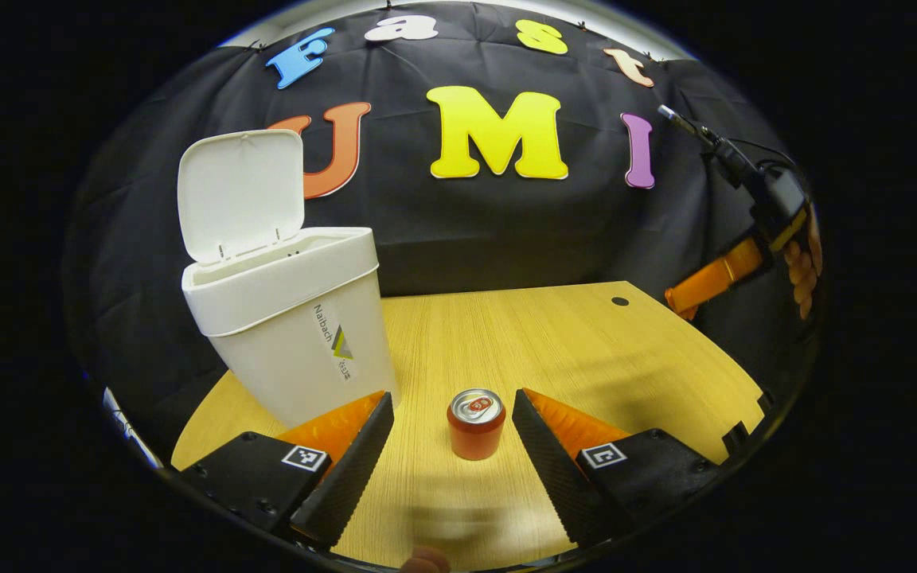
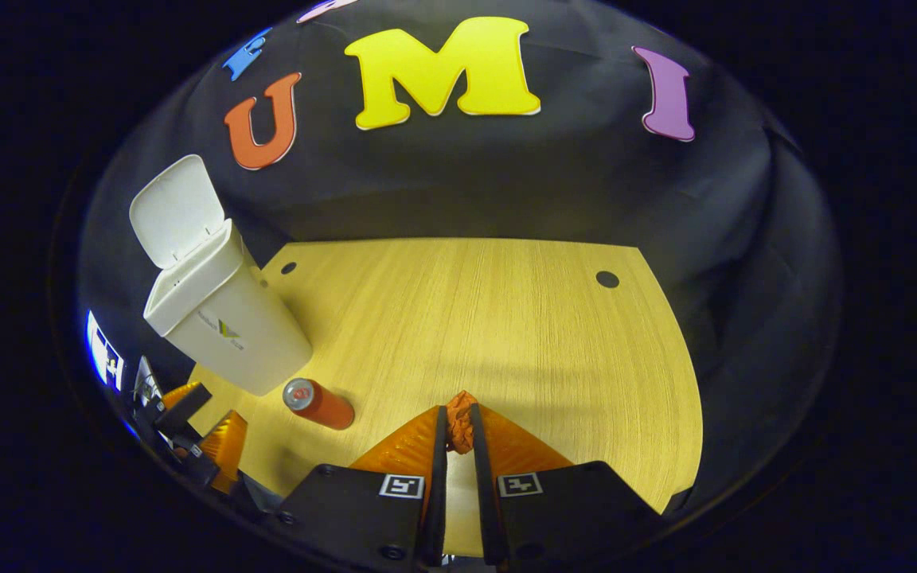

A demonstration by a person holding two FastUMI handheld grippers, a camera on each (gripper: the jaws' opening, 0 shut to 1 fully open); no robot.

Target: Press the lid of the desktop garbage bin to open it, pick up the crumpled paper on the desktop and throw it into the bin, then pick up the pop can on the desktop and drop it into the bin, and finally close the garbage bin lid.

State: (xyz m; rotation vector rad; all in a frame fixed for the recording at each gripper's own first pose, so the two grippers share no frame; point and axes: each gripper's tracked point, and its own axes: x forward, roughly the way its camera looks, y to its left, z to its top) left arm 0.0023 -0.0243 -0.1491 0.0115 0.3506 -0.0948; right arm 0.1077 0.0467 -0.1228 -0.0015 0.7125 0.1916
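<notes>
Black cloth wall behind light wood desk w/ 2 round holes. 1 white plastic bin, lid up, at desk's left. 1 orange pop can upright betw. wide-spread left tool fingers, untouched. Right tool pinches 1 crumpled orange paper above desk

"Naibach" printed on label on white bin

Recording booth, not a home: black cloth wall hung behind a bare wooden table with cable holes near its far corners.
</notes>
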